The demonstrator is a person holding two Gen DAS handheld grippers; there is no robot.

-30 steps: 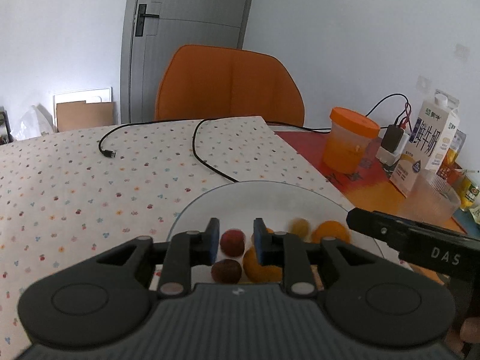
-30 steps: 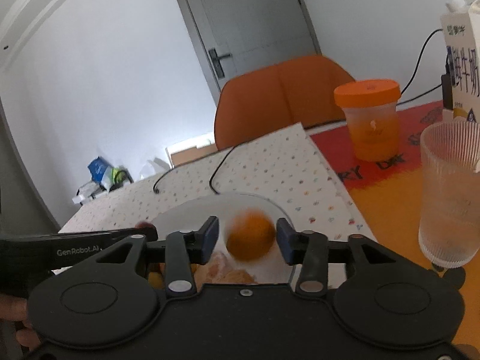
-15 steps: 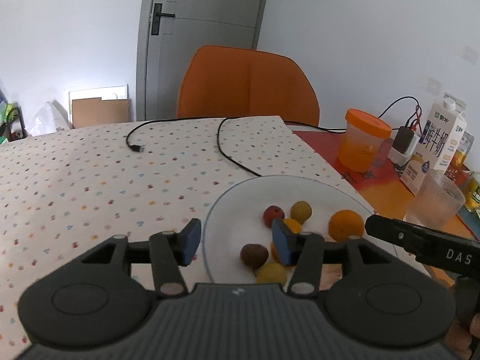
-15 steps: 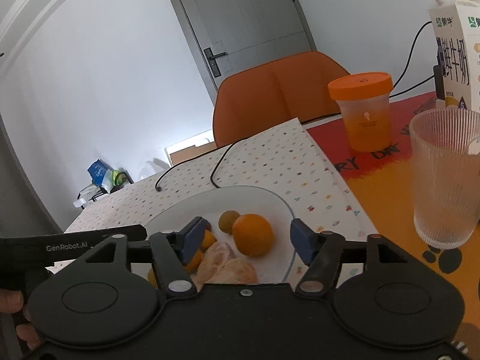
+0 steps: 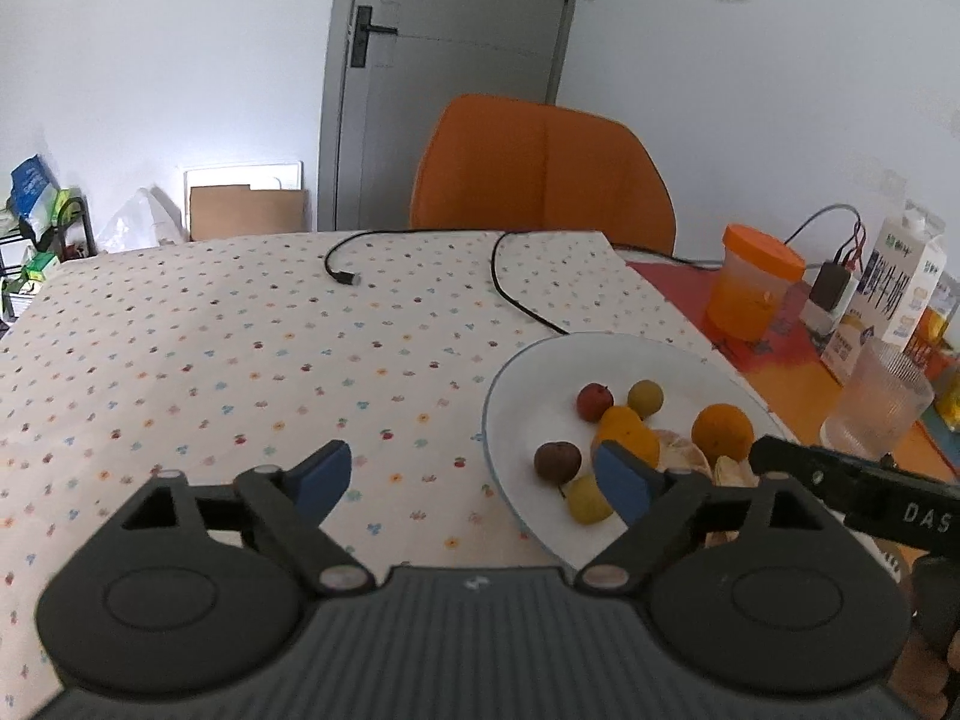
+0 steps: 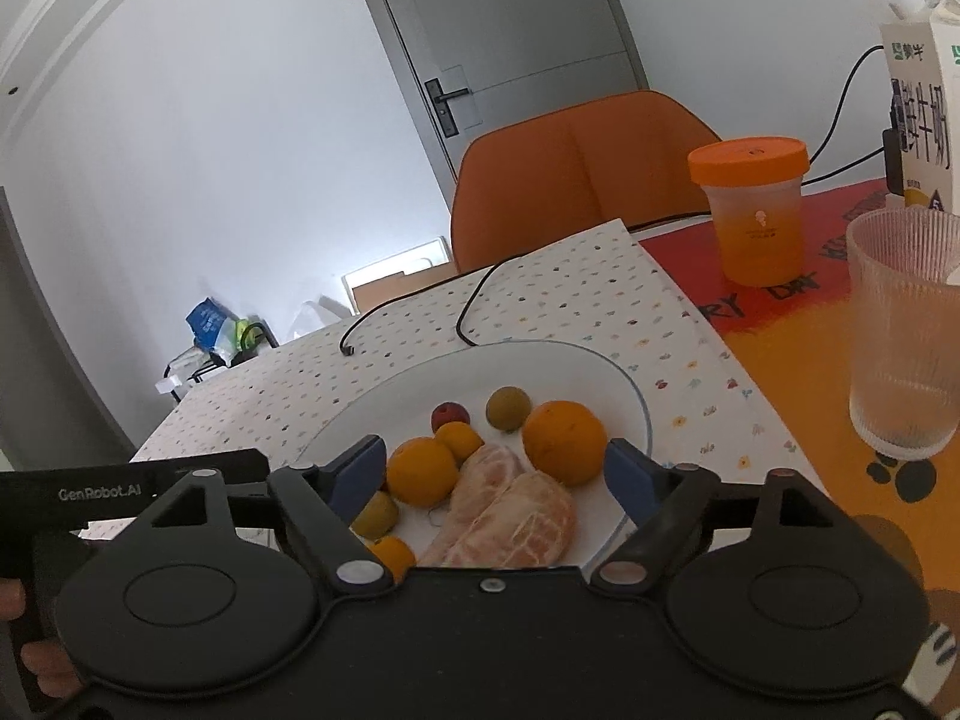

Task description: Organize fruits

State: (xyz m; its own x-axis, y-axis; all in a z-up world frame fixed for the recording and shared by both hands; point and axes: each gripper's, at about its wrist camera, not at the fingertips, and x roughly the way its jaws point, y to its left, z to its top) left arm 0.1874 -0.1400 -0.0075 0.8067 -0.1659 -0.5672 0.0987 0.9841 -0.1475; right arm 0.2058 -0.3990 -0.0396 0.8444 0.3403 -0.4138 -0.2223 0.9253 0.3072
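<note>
Two peeled segments, right view only

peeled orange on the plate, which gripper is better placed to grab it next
Right, probably. The right gripper is open with the peeled orange between its fingers on the plate; the open left gripper sits mostly over the tablecloth.

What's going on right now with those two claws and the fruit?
Left gripper open, empty, beside the plate. Right gripper open, empty, over the peeled orange. All fruit on the plate. Ribbed glass close on the right.
</note>
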